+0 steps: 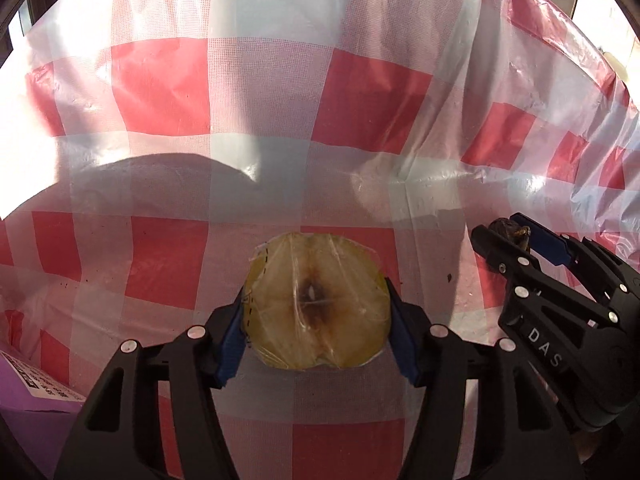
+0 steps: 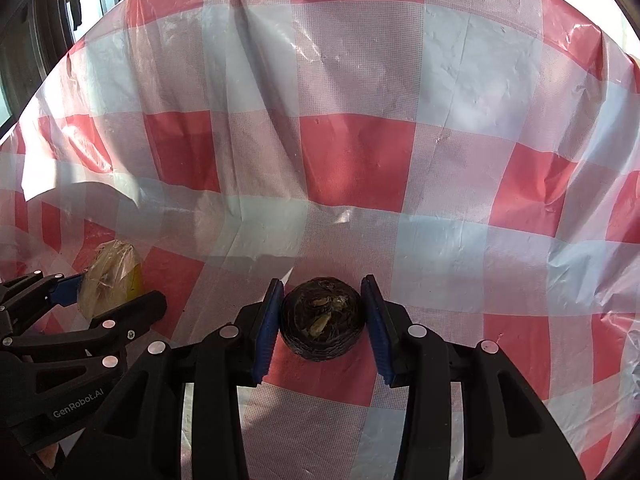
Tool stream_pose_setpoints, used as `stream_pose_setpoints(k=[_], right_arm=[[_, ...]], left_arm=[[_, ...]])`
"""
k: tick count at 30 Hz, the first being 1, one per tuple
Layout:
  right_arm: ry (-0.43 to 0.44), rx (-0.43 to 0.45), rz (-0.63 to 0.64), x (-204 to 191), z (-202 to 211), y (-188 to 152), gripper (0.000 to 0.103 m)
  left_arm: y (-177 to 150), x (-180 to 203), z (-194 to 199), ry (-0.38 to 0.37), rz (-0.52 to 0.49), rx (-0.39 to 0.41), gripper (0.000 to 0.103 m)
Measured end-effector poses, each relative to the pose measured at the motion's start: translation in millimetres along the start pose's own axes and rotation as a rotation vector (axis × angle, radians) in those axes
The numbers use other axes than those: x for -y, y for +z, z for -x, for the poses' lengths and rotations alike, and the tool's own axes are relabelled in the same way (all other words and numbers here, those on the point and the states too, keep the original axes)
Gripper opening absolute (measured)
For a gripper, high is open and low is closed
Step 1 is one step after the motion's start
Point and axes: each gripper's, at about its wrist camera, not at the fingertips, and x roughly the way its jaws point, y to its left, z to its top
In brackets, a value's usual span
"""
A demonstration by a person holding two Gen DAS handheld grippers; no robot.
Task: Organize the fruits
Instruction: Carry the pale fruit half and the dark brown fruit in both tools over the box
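At the far left, low in the left wrist view, the corner of a purple box (image 1: 24, 390) with a printed label pokes in, well left of the apple half (image 1: 318, 306). That apple half, wrapped in clear film with its cut face and brown core up, lies on the checked cloth (image 1: 160, 88); it serves as the landmark. The left gripper (image 1: 318, 320) straddles it with both blue pads (image 1: 232, 342) pressed against its sides, so it is clamped on the apple half; the right wrist view shows the same wrapped piece (image 2: 110, 278) held in the left gripper (image 2: 92, 292). Beyond the apple half the cloth runs open and bare up to its far edge, crossed by a raised fold and broad shadows, with free room on every side but the near one. Right of the apple half, a clear strip of cloth apart, the right gripper (image 1: 516, 236) holds a dark wrapped fruit (image 2: 322, 318), round and blackish with pale flecks; in its own view the right gripper (image 2: 322, 320) has both pads tight on the fruit's flanks, clamped shut on it. Further right the cloth wrinkles and bunches toward its edge (image 2: 624, 64), where bright light spills in behind.
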Motion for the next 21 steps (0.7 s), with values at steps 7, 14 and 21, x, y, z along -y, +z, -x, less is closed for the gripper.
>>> stream_pose_setpoints(k=[7, 14, 21], right_arm=[[-0.020, 0.001, 0.015, -6, 1, 0, 0.041], [-0.034, -0.017, -0.025, -8, 25, -33, 0.040], [-0.046, -0.025, -0.133, -9, 90, -99, 0.040]], left_arm=[[-40, -4, 27, -0.024, -0.011, -0.031, 0.060], [-77, -8, 59, -0.067, -0.044, -0.052, 0.060], [-100, 16, 81, -0.144, -0.034, -0.096, 0.060]])
